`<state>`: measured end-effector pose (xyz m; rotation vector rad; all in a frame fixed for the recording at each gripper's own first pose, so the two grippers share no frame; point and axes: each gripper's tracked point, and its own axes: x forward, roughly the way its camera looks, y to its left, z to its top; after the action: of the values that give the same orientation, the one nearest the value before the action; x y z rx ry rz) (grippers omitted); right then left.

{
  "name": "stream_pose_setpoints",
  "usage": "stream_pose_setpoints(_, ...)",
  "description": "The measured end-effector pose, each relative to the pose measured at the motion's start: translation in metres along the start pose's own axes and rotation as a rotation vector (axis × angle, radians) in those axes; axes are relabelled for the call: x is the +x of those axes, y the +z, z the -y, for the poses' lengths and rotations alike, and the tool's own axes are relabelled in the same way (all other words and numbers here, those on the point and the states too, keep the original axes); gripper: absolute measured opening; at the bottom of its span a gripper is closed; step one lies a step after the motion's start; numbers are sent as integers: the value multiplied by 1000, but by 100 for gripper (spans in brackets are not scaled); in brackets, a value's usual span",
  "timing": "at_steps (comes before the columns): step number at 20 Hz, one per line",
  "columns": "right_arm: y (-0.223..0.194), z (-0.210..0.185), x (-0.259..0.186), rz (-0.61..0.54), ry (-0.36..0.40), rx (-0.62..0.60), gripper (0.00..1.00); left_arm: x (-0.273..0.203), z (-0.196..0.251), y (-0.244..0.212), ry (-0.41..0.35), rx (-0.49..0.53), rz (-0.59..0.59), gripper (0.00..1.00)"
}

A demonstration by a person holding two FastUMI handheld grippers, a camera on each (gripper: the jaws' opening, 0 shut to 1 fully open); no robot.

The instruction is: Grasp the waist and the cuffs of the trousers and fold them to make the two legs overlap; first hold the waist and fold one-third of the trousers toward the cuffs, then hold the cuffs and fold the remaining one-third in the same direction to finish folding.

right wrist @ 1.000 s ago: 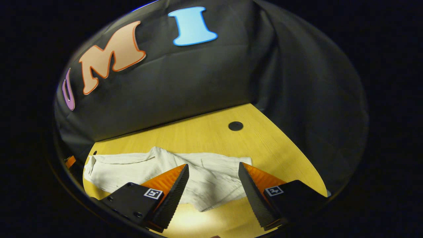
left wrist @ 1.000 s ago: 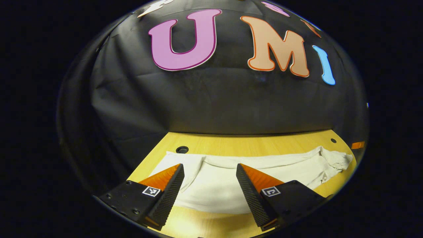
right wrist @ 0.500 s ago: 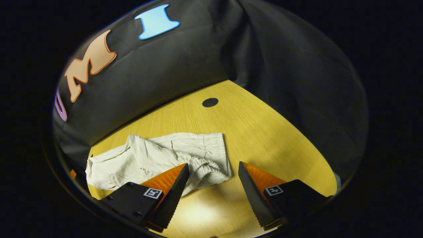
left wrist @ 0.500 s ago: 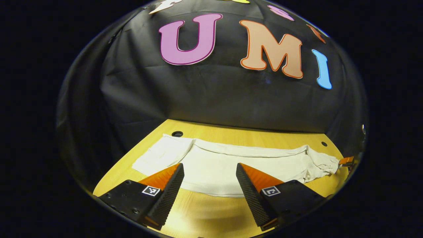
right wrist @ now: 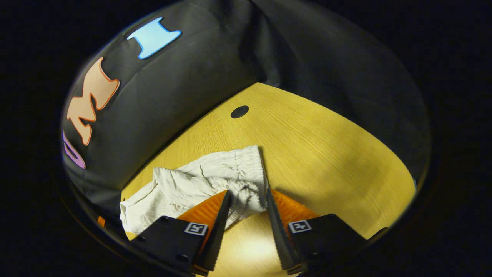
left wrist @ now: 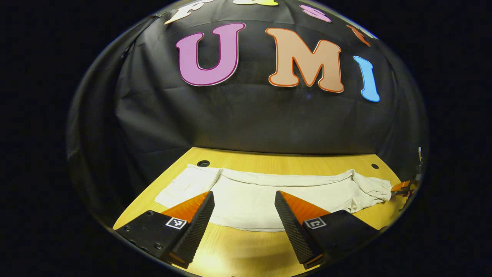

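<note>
Between my right fingers: my right hand-held gripper (right wrist: 246,209) has its fingers narrowed around the gathered, elastic-looking end of the trousers (right wrist: 200,182); cloth sits in the gap, but I cannot tell whether both fingers press on it yet.
Ahead of my left fingers: my left hand-held gripper (left wrist: 244,209) is spread wide, hovering over the near edge of the trousers (left wrist: 265,192) and holding nothing.
Trousers: pale cloth lying lengthwise across the worktop (left wrist: 246,252) in front of both grippers, in one long band, bunched and wrinkled at the end by my right gripper.
Other gripper seen from my left: its tip (left wrist: 399,187) shows at the far right end of the cloth.
Done, as I judge: the two legs seem to overlap already, though I cannot be sure.
Left to do: both one-third folds; nothing is doubled back along the length yet.
Step in hand: taking hold of the end for the first fold.
</note>
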<state>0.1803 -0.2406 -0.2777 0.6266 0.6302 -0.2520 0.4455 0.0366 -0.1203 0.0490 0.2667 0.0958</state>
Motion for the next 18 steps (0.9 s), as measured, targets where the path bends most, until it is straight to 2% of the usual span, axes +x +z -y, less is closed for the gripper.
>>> stream_pose_setpoints(1, 2, 1, -1, 7, -2, 13, 48, 0, 2, 1, -9, -5, 1, 94)
stream_pose_setpoints(2, 5, 1, -3, 11, 0, 20, 46, 0, 4, 0, -20, -9, -1, 94)
stream_pose_setpoints(3, 6, 0, -4, 18, -2, 24, 26, 1, 5, 1, -30, -12, -3, 94)
stream_pose_setpoints(4, 8, 0, -5, 28, -12, 27, 29, 2, 7, 0, -39, -12, -5, 94)
stream_pose_setpoints(5, 10, 1, -8, 37, -23, 25, 23, 2, 10, 1, -48, -11, -4, 94)
stream_pose_setpoints(6, 12, -2, -9, 48, -31, 14, 11, 4, 10, 2, -57, -9, -1, 94)
stream_pose_setpoints(10, 29, -9, -30, 120, -63, -30, 11, 4, 6, 3, -94, 6, 5, 94)
stream_pose_setpoints(11, 38, -15, -38, 144, -64, -30, 3, 4, 4, 3, -104, 9, 6, 94)
stream_pose_setpoints(12, 45, -23, -47, 167, -58, -37, 0, 4, 2, 3, -116, 8, 4, 94)
stream_pose_setpoints(14, 49, -29, -69, 211, -70, -75, 3, 4, 0, 2, -139, 5, 0, 94)
stream_pose_setpoints(15, 50, -36, -78, 225, -68, -88, 0, 4, -2, 3, -148, 6, 0, 94)
stream_pose_setpoints(18, 70, -53, -111, 283, -33, -130, 3, 8, -5, 5, -177, 3, 9, 94)
